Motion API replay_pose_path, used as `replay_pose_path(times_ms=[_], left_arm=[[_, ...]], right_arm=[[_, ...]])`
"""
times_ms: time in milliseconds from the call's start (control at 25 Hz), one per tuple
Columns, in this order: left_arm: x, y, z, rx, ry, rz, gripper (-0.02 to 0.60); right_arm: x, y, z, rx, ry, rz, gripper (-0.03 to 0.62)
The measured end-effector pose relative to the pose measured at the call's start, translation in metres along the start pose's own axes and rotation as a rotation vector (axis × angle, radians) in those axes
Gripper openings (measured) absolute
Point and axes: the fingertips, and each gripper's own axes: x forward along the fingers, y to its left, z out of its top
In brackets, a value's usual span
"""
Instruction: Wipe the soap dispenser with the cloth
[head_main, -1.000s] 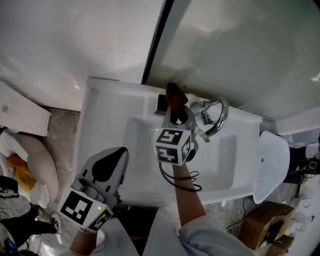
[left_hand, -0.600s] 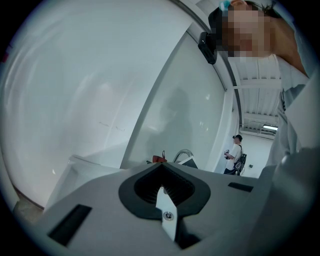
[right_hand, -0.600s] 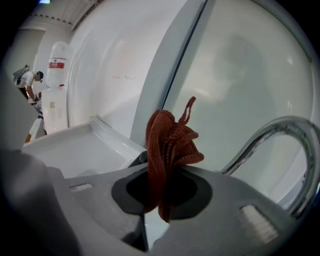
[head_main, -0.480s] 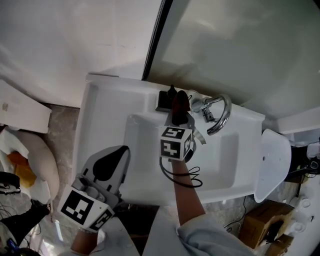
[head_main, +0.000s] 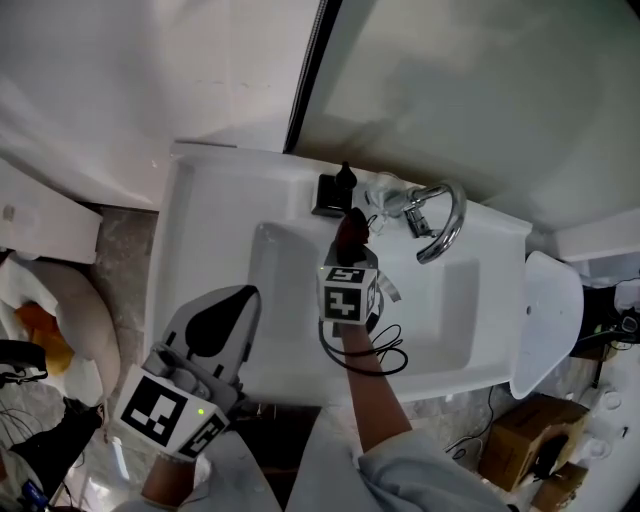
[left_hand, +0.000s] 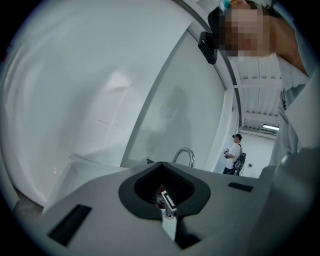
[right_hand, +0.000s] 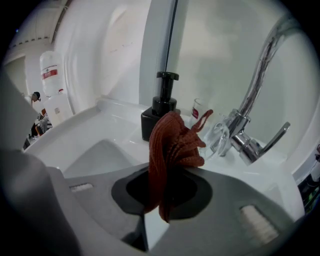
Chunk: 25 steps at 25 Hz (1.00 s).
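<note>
The black pump soap dispenser stands on the back ledge of the white sink, left of the chrome tap. My right gripper hovers over the basin just in front of the dispenser, shut on a bunched red-brown cloth. The cloth stands up between the jaws, a short way from the dispenser and apart from it. My left gripper hangs at the sink's front left corner, shut with nothing in it.
A clear glass stands between the dispenser and the tap. A mirror and a white wall rise behind the sink. A white lid-like object lies right of the sink. Bags sit on the floor at the left.
My right gripper has drawn back with the cloth, from beside the dispenser's top toward the front over the basin. The left gripper has stayed where it was.
</note>
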Motion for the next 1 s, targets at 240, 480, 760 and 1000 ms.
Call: replay_pose_path(times_ms=[240,480,760,1000], left_arm=[[-0.004,-0.001,0.001,-0.003,-0.006,-0.032,0.005],[-0.018,-0.010,0.006,0.035,-0.011,-0.087,0.005],[-0.034,-0.028,0.008,0.085,-0.012,-0.174,0.005],[-0.055,-0.034,0.022,0.221,-0.019,-0.119,0.005]], right_arm=[[-0.027,0.021,-0.015,0.004,-0.023,0.083,0.055],[-0.088,0.026,0.017,0.075,-0.214,0.101,0.055],[-0.160,0.025,0.047,0.155,-0.389,0.092,0.055],[-0.215,0.025,0.056,0.123,-0.478,0.060,0.055]])
